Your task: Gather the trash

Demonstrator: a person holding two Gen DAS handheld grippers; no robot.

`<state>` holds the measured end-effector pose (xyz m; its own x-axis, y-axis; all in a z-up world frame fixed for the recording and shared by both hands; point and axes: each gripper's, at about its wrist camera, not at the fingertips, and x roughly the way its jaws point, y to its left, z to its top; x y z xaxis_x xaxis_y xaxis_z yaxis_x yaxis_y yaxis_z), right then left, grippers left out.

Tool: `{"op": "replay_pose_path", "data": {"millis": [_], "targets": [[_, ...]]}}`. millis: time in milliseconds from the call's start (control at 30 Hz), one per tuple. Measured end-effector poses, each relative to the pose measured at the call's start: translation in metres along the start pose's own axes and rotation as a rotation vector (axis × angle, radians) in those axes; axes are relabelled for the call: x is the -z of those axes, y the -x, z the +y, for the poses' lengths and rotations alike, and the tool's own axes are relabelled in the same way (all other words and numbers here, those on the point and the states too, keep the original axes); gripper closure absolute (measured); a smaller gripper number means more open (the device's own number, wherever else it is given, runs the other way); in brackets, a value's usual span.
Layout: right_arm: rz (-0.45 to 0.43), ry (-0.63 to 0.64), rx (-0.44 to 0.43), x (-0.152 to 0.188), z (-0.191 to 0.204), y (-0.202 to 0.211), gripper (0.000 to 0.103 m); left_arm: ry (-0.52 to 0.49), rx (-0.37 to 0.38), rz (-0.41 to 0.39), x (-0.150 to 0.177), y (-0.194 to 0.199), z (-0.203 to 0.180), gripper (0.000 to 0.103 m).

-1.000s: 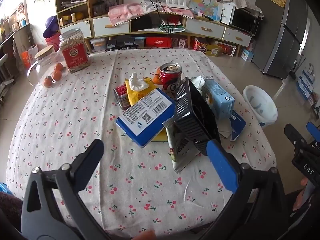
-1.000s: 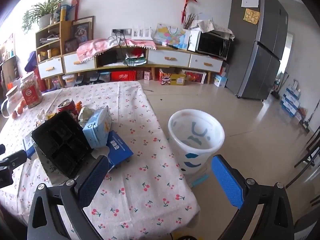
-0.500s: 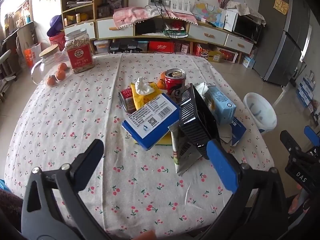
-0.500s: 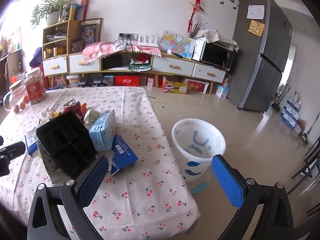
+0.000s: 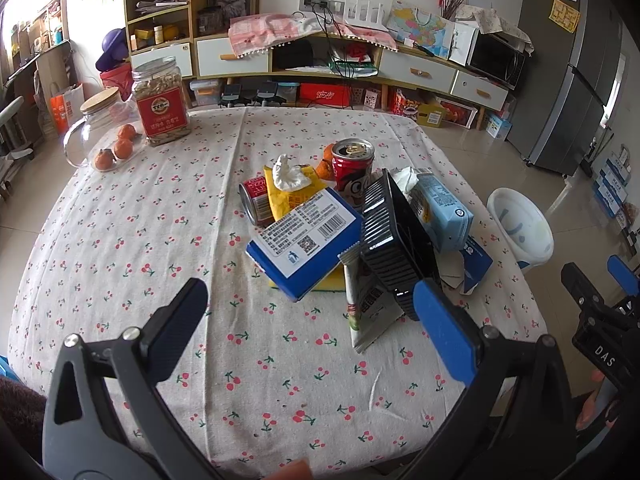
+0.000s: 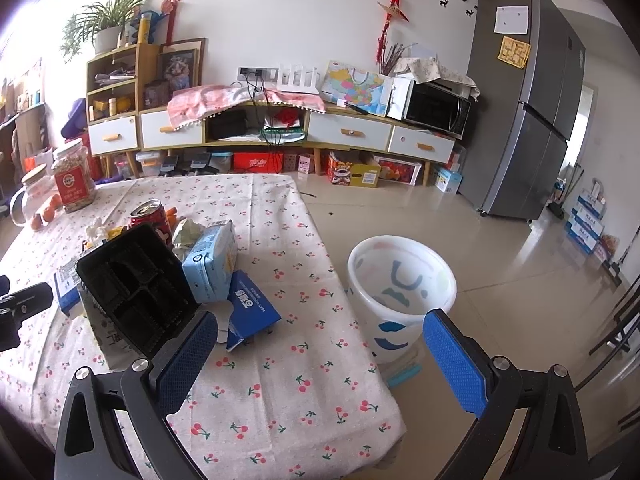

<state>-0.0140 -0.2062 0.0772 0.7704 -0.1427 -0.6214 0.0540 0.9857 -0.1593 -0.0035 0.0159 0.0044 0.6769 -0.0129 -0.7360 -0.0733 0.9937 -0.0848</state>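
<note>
Because it stands on edge against the rest of the pile, the black plastic tray (image 5: 394, 240) looks the easiest piece of trash to lift first: thin-walled, light and a little springy, it should take a pinch across its upper ribbed rim, though a hard squeeze may buckle it. Leaning on its right side is the pale blue carton (image 5: 442, 212), probably empty and crushable, best gripped across its flat faces. To the left lies the blue box (image 5: 304, 240) with its barcode label up, stiff card that would want a grip on an edge, and under it a yellow packet (image 5: 286, 196) with a crumpled tissue (image 5: 286, 170), both soft and nearly weightless. Two red cans (image 5: 354, 166), one upright and one on its side, are smooth and may roll. All of it sits at the middle right of the cherry-print tablecloth (image 5: 160, 240).

Both tools are released: the left gripper (image 5: 308, 300) hovers over the near cloth, the right gripper (image 6: 320, 344) over the table's right edge, each holding nothing.

Only the right wrist view shows the tray's divided inside and the white bin (image 6: 402, 292) on the floor, seemingly empty. Only the left view shows the box label and the lying can.
</note>
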Motion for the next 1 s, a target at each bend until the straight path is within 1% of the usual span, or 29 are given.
{"op": "replay_pose_path", "data": {"millis": [1000], "targets": [[-0.002,-0.013,-0.024,-0.0006,0.0053,0.0016,0.0,0.004,0.004,-0.008,0.0006,0.002,0.0012,0.001]]}}
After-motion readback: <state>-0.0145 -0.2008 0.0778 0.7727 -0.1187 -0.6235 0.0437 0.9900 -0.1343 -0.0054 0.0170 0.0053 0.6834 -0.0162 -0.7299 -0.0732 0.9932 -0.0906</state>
